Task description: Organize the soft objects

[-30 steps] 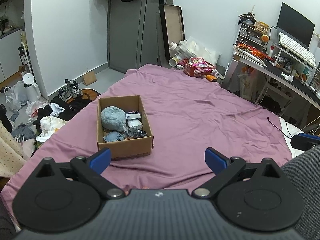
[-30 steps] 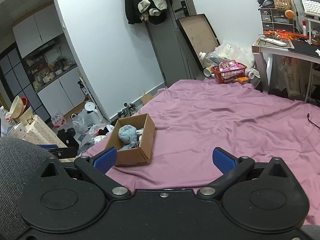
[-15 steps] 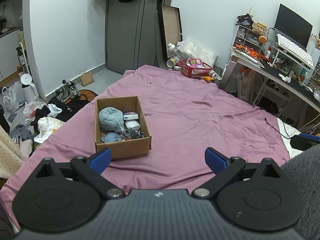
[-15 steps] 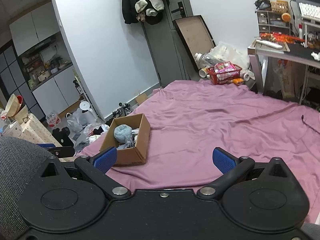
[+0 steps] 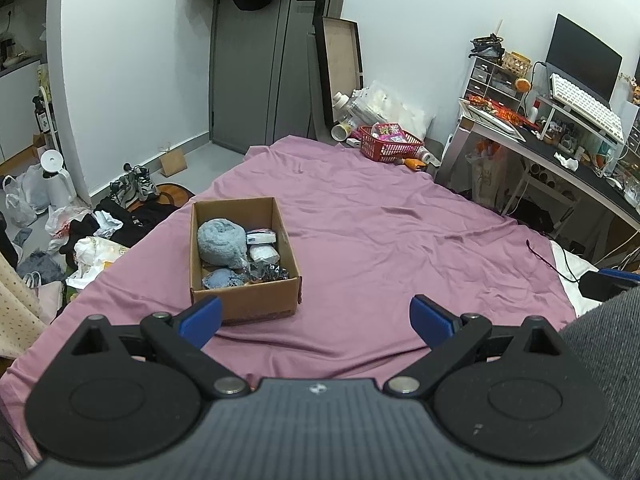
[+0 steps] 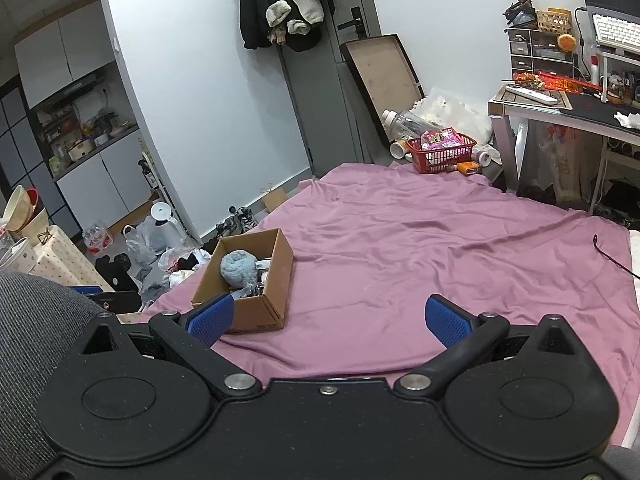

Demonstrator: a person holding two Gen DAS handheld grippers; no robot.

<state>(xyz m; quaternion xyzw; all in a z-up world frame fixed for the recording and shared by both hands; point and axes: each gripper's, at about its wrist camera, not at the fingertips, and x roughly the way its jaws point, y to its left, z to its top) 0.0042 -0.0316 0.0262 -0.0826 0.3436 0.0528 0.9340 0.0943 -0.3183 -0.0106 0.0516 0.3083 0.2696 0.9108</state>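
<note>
A cardboard box (image 5: 256, 303) (image 6: 276, 276) sits on the purple bedsheet (image 5: 380, 240) (image 6: 440, 240) near its left edge. Inside lie a rolled light-blue fluffy cloth (image 5: 221, 242) (image 6: 238, 266), a smaller blue cloth (image 5: 223, 279), white packets (image 5: 262, 254) and a dark crinkled item (image 5: 269, 271). My left gripper (image 5: 316, 318) hangs open and empty, pulled back above the near end of the sheet, the box just beyond its left fingertip. My right gripper (image 6: 328, 318) is open and empty too, the box behind its left fingertip.
A red basket (image 5: 390, 145) (image 6: 440, 151) stands beyond the sheet's far edge. A desk (image 5: 560, 160) with keyboard and monitor runs along the right. Clothes, bags and shoes (image 5: 136, 188) litter the floor to the left. A grey sleeve (image 6: 36, 312) shows at the left edge.
Both grippers have drawn back and risen a little; the box looks smaller and farther in both views. Both stay open and empty.
</note>
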